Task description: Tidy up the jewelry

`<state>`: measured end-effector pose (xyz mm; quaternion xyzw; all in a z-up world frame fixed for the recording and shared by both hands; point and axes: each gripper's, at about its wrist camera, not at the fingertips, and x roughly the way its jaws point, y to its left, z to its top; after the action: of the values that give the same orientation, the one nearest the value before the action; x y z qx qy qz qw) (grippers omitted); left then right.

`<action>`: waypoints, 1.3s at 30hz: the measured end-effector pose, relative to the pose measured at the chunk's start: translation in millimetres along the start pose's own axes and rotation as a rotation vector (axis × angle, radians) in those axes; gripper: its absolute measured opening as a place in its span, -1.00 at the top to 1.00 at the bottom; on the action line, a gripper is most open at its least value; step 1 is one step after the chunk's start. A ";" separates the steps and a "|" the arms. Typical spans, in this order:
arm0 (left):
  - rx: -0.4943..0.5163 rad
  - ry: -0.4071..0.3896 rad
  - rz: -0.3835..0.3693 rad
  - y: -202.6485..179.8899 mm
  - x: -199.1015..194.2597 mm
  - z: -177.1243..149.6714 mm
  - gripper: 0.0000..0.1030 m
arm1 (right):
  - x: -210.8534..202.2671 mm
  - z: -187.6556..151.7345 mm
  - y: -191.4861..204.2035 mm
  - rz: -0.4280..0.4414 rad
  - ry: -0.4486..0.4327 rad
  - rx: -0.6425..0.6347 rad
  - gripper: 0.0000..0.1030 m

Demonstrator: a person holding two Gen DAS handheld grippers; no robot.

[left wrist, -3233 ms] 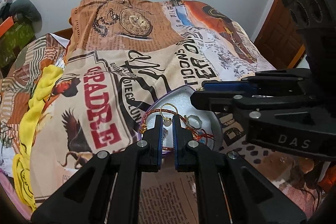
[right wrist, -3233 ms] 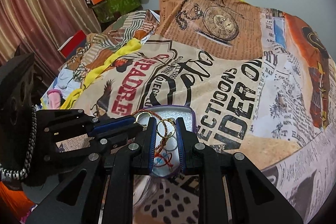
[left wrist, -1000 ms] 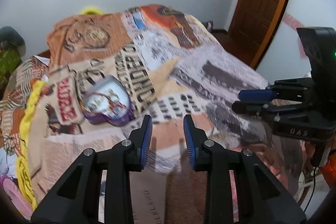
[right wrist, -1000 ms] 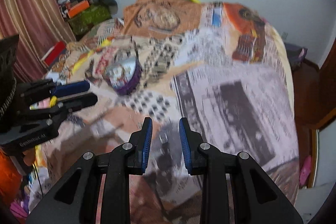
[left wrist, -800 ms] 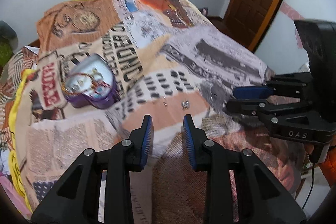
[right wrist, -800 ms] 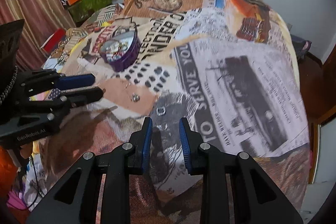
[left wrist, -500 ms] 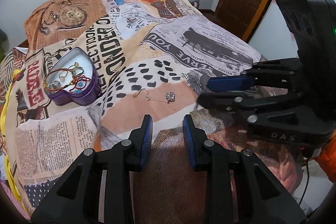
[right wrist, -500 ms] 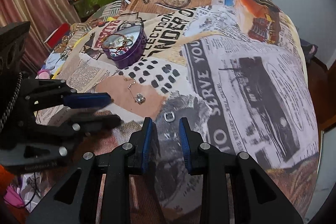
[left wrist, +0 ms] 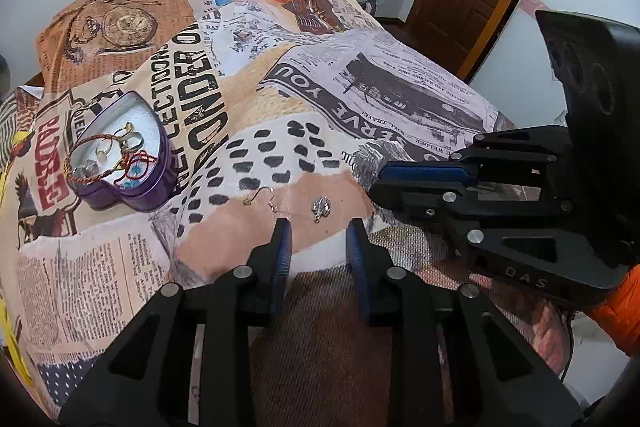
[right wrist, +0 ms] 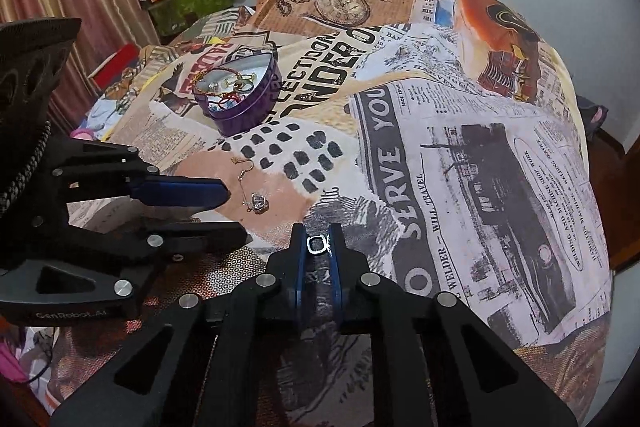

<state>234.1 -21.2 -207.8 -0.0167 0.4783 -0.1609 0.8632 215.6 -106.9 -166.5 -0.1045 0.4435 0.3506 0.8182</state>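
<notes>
Small squarish silver ring [right wrist: 318,244] sits pinched between the right tongs [right wrist: 319,241], clamped right at the tips. Left tongs [left wrist: 316,235] are part open and closing on nothing, with a sparkly drop earring [left wrist: 321,207] just ahead on the bed [left wrist: 400,99]. Purple heart tin [left wrist: 132,183] is farther off left.

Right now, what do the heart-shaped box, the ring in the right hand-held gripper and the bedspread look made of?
Heart-shaped box: likely tin, glossy purple wall, pale matte lining. Ring: silver-toned metal, bright glints, pinched by the right hand-held gripper; alloy unclear. Bedspread: woven fabric, matte newspaper print, soft folds.
</notes>
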 end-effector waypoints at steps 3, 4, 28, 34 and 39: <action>0.010 0.009 0.006 -1.8 3.3 3.9 0.59 | -2.5 0.3 -3.2 0.016 -0.010 0.021 0.82; 0.012 0.011 0.011 -2.2 4.9 5.5 0.63 | -2.7 0.2 -4.1 0.017 -0.012 0.026 0.82; -0.011 -0.072 0.080 -1.1 -23.1 7.0 0.84 | -33.8 16.0 -7.4 0.005 -0.089 0.058 0.82; -0.030 -0.131 0.096 10.0 -50.1 9.6 0.84 | -44.1 29.7 5.6 0.003 -0.123 0.036 0.82; -0.052 -0.176 0.119 24.8 -70.2 11.1 0.84 | -46.9 41.5 19.0 0.008 -0.144 0.011 0.82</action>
<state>215.3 21.6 -148.7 -0.0248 0.4048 -0.0949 0.9091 213.1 -95.5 -102.1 -0.0727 0.3857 0.3579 0.8473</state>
